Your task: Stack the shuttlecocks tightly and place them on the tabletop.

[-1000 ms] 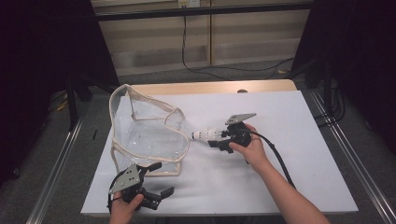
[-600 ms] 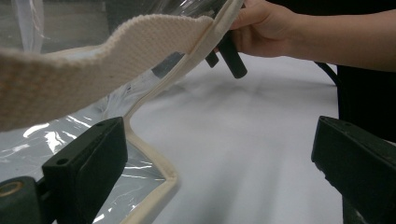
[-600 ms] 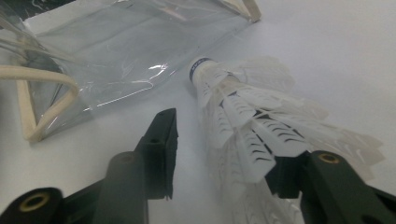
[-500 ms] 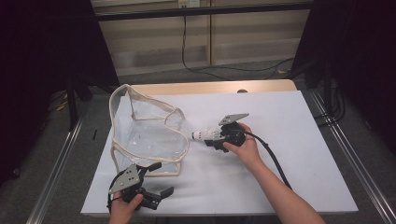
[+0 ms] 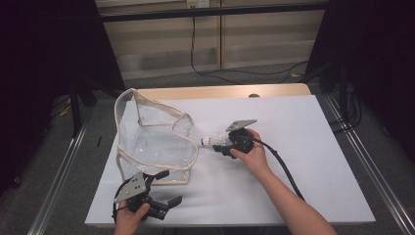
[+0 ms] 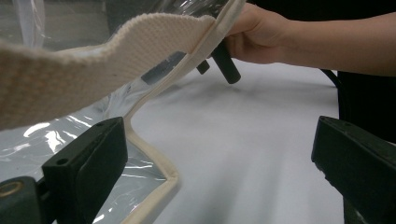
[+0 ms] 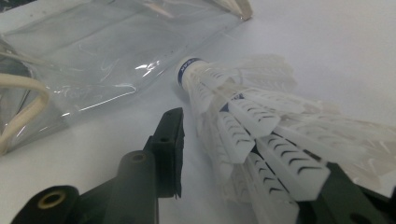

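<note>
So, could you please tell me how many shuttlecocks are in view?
1. The single shuttlecock sits between the right gripper jaws, cork end pointing at the clear bag. Nothing else like it lies on the table.

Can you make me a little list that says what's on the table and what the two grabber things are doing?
table cover: white sheet
bag: clear plastic with cream trim, lying on the sheet's left half
shuttlecock: white feathers, cork tip towards the bag
right gripper: jaws have just been closing, shuttlecock between them; grip unclear
left gripper: jaws wide open, near the bag's front corner, holding nothing
bag strap: cream webbing arching above the left gripper
</note>
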A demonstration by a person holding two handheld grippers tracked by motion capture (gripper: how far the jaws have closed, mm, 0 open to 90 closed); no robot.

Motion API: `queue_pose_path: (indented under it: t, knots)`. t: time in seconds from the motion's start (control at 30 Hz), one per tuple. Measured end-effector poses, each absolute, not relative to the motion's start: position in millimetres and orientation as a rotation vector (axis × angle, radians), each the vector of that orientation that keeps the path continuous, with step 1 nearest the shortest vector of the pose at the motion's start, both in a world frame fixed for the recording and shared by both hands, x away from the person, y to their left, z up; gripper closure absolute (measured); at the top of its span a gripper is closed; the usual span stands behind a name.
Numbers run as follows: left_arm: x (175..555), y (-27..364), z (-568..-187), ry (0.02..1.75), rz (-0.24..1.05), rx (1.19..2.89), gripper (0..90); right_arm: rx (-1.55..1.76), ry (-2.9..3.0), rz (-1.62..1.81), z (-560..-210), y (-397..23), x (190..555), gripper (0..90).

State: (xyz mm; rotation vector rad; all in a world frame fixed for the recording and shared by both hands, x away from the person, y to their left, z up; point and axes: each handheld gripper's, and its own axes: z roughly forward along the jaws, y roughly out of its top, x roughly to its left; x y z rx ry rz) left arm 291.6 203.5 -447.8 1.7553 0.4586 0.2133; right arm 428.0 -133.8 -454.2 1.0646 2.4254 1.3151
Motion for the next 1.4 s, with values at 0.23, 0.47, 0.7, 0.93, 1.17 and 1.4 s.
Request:
queue_pose_path:
  t: [0.23, 0.47, 0.7, 0.93, 1.17, 1.4]
  knots:
    - [292, 204, -448, 0.464, 0.211, 1.753, 3.8, 1.071, 2.399, 1.286, -455, -132, 430, 66.4]
    - [293, 203, -448, 0.463, 0.209, 1.747, 3.8, 1.065, 2.410, 1.264, -455, -133, 433, 80.3]
    - [291, 205, -447, 0.466, 0.215, 1.747, 3.8, 1.036, 2.421, 1.258, -453, -134, 431, 82.5]
    - [290, 207, -448, 0.468, 0.220, 1.749, 3.8, 1.051, 2.432, 1.272, -448, -141, 430, 86.0]
    - [289, 208, -448, 0.468, 0.221, 1.752, 3.8, 1.064, 2.433, 1.287, -441, -154, 426, 86.9]
    - [289, 206, -448, 0.466, 0.221, 1.754, 3.8, 1.075, 2.442, 1.308, -436, -162, 421, 87.4]
